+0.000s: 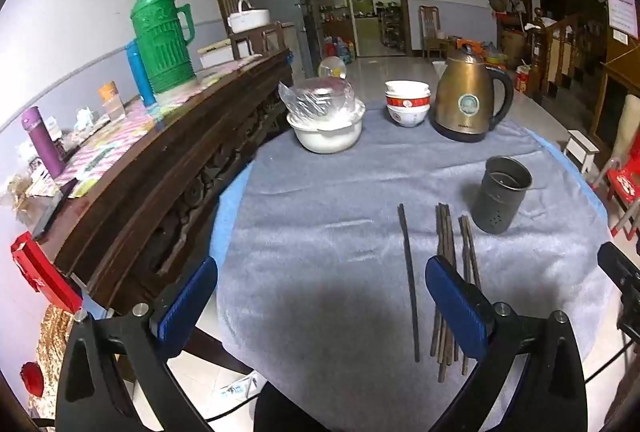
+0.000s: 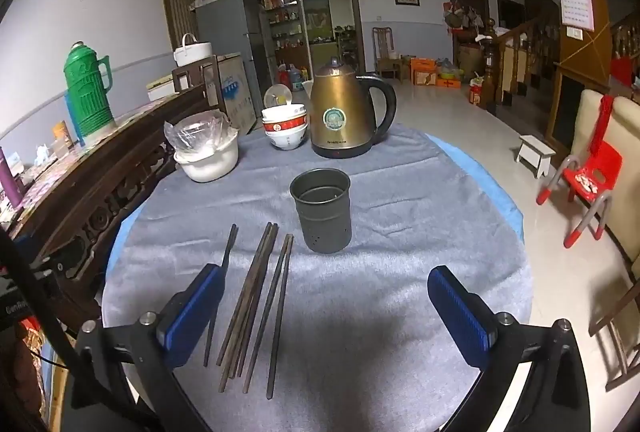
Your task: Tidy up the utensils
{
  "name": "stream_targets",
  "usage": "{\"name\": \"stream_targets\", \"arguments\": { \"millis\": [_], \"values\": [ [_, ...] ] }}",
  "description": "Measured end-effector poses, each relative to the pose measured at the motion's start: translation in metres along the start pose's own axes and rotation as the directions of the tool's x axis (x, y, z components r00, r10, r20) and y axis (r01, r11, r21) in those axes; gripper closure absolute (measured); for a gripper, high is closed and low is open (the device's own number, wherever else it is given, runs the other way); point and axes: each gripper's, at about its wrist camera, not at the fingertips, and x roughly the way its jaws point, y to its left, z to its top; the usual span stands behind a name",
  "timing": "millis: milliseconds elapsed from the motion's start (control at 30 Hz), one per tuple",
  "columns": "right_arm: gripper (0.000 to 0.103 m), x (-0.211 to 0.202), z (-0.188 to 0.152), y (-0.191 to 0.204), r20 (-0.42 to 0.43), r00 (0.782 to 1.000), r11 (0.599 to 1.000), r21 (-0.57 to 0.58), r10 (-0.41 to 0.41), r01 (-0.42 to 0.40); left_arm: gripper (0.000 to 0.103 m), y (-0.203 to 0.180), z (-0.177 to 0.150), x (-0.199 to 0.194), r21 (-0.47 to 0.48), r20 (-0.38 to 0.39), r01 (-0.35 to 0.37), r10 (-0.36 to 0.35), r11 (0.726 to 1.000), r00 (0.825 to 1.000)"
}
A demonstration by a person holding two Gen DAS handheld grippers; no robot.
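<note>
Several dark chopsticks (image 2: 256,296) lie in loose groups on the grey cloth, pointing away from me. In the left wrist view the chopsticks (image 1: 446,272) run past my right finger, with one dark pair (image 1: 409,280) lying apart to their left. A grey metal holder cup (image 2: 322,210) stands upright just beyond them; the same cup (image 1: 502,200) shows at right in the left wrist view. My left gripper (image 1: 322,296) hovers open above the cloth, nothing between its blue pads. My right gripper (image 2: 324,308) is open too, its left finger (image 2: 196,312) over the chopsticks.
At the table's far side stand a bronze kettle (image 2: 346,112), stacked bowls (image 2: 285,128) and a white pot (image 2: 208,156) with a plastic bag. A dark wooden sideboard (image 1: 168,176) with a green thermos (image 1: 162,36) borders the left. A red chair (image 2: 592,172) stands right.
</note>
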Motion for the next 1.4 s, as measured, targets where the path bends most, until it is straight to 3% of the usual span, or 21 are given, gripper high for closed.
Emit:
{"name": "stream_targets", "arguments": {
  "millis": [567, 1400],
  "values": [
    [0.000, 0.005, -0.003, 0.012, -0.015, 0.997, 0.995, -0.068, -0.076, 0.075, 0.000, 0.000, -0.001, 0.001, -0.012, -0.023, 0.042, -0.043, 0.999, 0.999],
    [0.000, 0.003, 0.002, 0.015, -0.013, 0.996, 0.992, -0.087, -0.093, 0.092, 0.000, -0.001, -0.003, 0.010, 0.007, -0.049, 0.046, -0.046, 0.999, 0.998]
  ]
}}
